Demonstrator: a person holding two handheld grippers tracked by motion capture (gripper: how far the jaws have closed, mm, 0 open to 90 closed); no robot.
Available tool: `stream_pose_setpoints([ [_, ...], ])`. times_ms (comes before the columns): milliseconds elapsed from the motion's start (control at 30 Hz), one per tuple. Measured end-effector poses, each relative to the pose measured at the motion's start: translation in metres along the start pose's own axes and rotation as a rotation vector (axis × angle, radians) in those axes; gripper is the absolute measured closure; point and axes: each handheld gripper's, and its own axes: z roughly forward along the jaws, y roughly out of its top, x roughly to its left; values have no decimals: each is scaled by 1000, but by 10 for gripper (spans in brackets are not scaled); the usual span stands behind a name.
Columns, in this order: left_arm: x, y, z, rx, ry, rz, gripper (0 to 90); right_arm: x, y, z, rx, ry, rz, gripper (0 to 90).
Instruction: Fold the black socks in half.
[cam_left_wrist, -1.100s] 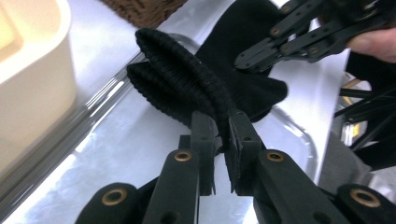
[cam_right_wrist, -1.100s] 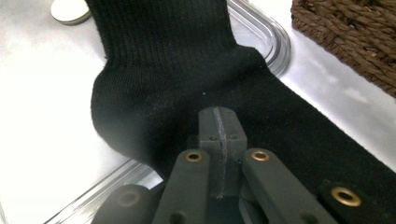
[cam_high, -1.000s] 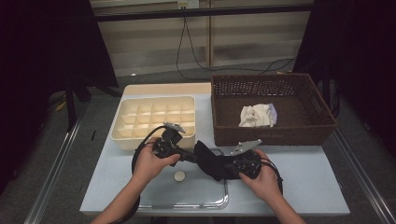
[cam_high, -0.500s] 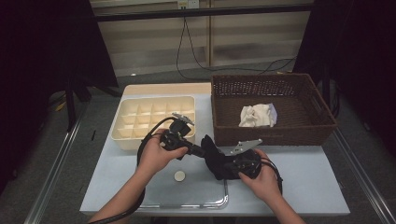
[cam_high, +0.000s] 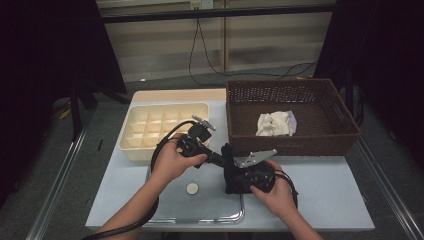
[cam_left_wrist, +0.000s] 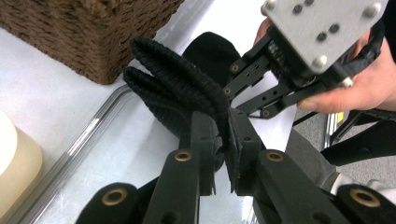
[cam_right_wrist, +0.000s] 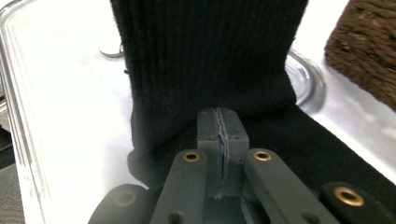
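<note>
A black knitted sock hangs between both grippers above the metal tray. My left gripper reaches in from the left and is shut on the sock's ribbed cuff, with its tips pinching the folded edge. My right gripper is shut on the sock from the right. In the right gripper view the closed pads clamp the black knit, which covers the view ahead. The sock's lower part rests on the tray.
A small round white disc lies on the tray left of the sock. A cream compartment box stands at the back left. A brown wicker basket holding a white cloth stands at the back right, close to the grippers.
My left hand has lifted and shifted slightly away from the person, drawing the sock's cuff up with it. The right hand has stayed in place.
</note>
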Motion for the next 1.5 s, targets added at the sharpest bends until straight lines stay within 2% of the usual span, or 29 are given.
stream_pose_setpoints([
  [33,-2,1,1,-3,3,-12,830,1,0,1,-1,-1,1,895],
  [67,-1,2,0,18,-3,6,830,2,1,2,-3,4,-5,895],
  [133,-2,3,2,19,-14,0,830,4,2,4,1,9,-7,895],
  [267,-2,5,9,51,-21,34,830,7,1,7,22,24,-13,894],
  [300,-3,5,11,48,-30,19,830,7,1,7,25,18,-15,894],
  [533,-4,8,20,63,-33,42,830,-10,-8,-12,29,-11,33,894],
  [633,-6,10,23,52,-38,29,830,-17,-14,-18,34,-21,54,894],
  [800,-7,13,27,52,-35,40,830,-22,-21,-22,50,-33,71,896],
  [867,-8,16,30,64,-35,51,830,-23,-24,-18,76,-35,74,900],
  [900,-10,16,33,52,-37,40,830,-24,-25,-17,68,-31,70,900],
  [933,-10,17,34,59,-36,55,830,-25,-25,-17,67,-22,78,900],
  [967,-11,18,36,54,-37,44,830,-25,-25,-17,69,-19,76,898],
  [1033,-10,19,39,64,-41,56,830,-26,-25,-19,70,-24,85,895],
  [1067,-11,19,41,52,-41,48,830,-27,-25,-21,69,-28,85,894],
  [1133,-9,19,42,60,-40,61,830,-31,-24,-29,48,-39,98,894],
  [1233,-9,19,46,56,-40,50,830,-38,-26,-40,33,-62,124,896],
  [1400,-11,21,52,50,-33,48,829,-41,-36,-34,89,-62,138,900],
  [1433,-12,21,54,41,-31,45,830,-42,-36,-33,79,-56,146,900],
  [1500,-13,22,57,55,-30,59,829,-42,-37,-33,78,-52,138,900],
])
